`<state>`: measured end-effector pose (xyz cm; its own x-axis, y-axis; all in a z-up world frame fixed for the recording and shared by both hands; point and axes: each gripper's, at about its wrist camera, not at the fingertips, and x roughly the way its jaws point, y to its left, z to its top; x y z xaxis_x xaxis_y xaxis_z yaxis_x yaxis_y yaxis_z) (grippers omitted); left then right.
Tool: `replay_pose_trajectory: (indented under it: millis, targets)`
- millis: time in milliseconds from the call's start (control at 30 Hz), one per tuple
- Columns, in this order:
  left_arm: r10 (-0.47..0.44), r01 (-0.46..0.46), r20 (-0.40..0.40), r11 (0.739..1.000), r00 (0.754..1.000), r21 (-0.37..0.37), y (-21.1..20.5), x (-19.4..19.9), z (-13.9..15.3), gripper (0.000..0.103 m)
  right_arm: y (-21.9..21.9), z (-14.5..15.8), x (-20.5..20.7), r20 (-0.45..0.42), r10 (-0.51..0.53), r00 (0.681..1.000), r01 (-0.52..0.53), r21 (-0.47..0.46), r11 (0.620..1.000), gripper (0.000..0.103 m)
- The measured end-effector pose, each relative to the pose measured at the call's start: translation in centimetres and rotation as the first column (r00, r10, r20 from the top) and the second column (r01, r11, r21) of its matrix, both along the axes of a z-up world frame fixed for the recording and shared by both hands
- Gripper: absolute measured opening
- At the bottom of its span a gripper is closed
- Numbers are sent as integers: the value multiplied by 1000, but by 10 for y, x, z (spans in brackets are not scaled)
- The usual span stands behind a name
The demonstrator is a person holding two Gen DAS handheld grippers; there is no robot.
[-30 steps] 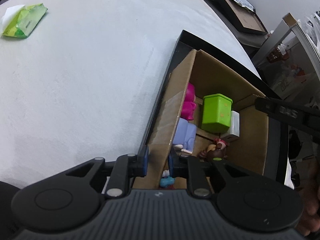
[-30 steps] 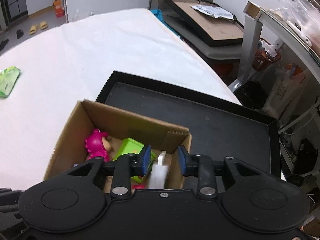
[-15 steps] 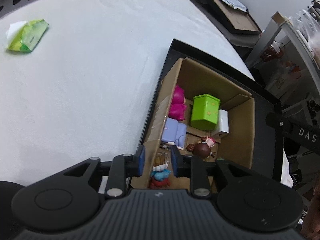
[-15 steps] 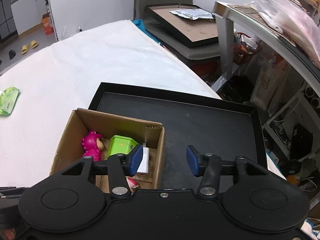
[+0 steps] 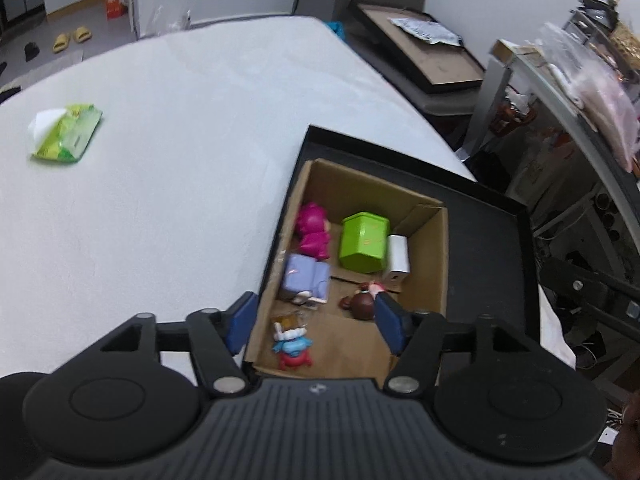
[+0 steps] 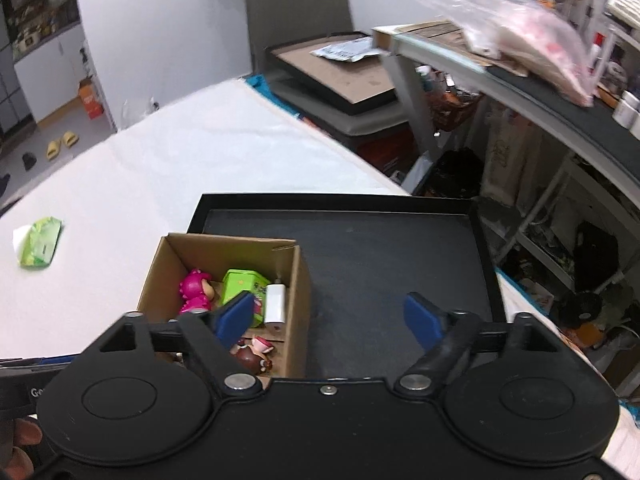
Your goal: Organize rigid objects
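Observation:
A cardboard box (image 5: 432, 264) (image 6: 300, 300) stands in the left part of a black tray (image 5: 488, 260) (image 6: 380, 248). Inside lie a pink figure (image 5: 314, 228), a green tin (image 5: 364, 246), a white charger (image 5: 398, 258), a purple toy (image 5: 306, 278), a brown figure (image 5: 360, 304) and a blue-red figure (image 5: 294, 346). My left gripper (image 5: 316, 320) hovers above the box's near left corner, its jaws opening with nothing gripped. My right gripper (image 6: 328, 316) hangs over the box's right wall and the tray floor, jaws opening, touching nothing.
The tray rests on a white table (image 5: 180, 160). A green wipes pack (image 5: 66, 132) (image 6: 40, 246) lies far left on it. A framed board (image 5: 432, 52) and a cluttered shelf (image 6: 520, 60) stand beyond the table's right edge.
Both grippers let go of the box walls they pinched, left on the left wall, right on the right wall. Their jaws spread wide and both rose away from the box.

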<state>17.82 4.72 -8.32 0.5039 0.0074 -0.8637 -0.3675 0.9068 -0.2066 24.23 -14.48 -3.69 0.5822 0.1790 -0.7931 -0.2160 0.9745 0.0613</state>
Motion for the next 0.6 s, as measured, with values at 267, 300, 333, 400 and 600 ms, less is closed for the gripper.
replay_pose_trajectory:
  millis: [267,300,333,400,600]
  targets:
    - [-52,50,23,997,998,65,-32,-13,29,78,-51,31,-20,24,-39,999,37,64,997,103]
    - [-51,49,21,996,998,74,-35,-15,32,78,-55,33,-22,20,-42,999,40,72,997,103]
    - [-52,50,22,995,998,82,-38,-18,35,78,-58,34,-24,21,-42,999,40,74,996,103]
    - [-61,59,22,994,998,97,-42,-22,40,78,-64,38,-30,33,-39,999,37,73,997,103]
    - [-62,58,23,989,998,134,-46,-35,60,80,-77,51,-44,49,-36,998,30,108,994,103]
